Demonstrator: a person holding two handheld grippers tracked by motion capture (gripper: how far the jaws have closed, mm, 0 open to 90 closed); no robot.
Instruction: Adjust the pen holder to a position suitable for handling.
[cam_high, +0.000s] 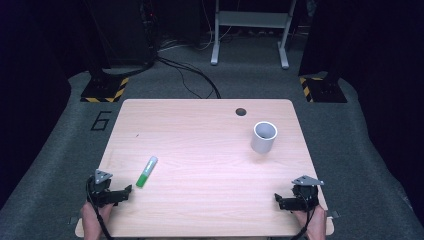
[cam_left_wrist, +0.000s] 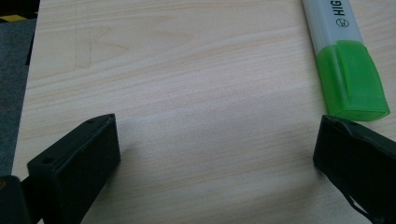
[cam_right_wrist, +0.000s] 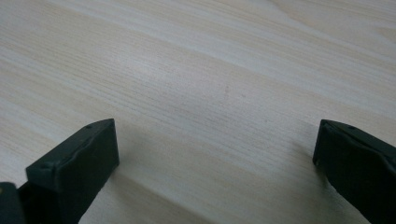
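Observation:
A highlighter with a white barrel and green cap (cam_high: 147, 171) lies on the light wooden table (cam_high: 200, 150), left of centre. Its green cap (cam_left_wrist: 351, 80) shows close up in the left gripper view, just beyond the right jaw. My left gripper (cam_high: 125, 191) rests at the table's front left, open, with bare wood between its jaws (cam_left_wrist: 217, 140). At the front right corner my right gripper (cam_high: 278, 200) is open too, over bare table (cam_right_wrist: 217, 140). A white cup (cam_high: 263, 137) stands upright toward the back right.
A dark round hole (cam_high: 241, 111) sits near the table's far edge. Beyond the table lie grey carpet, loose cables (cam_high: 190, 75), a white frame's legs (cam_high: 250, 30) and yellow-black striped bases (cam_high: 105, 90).

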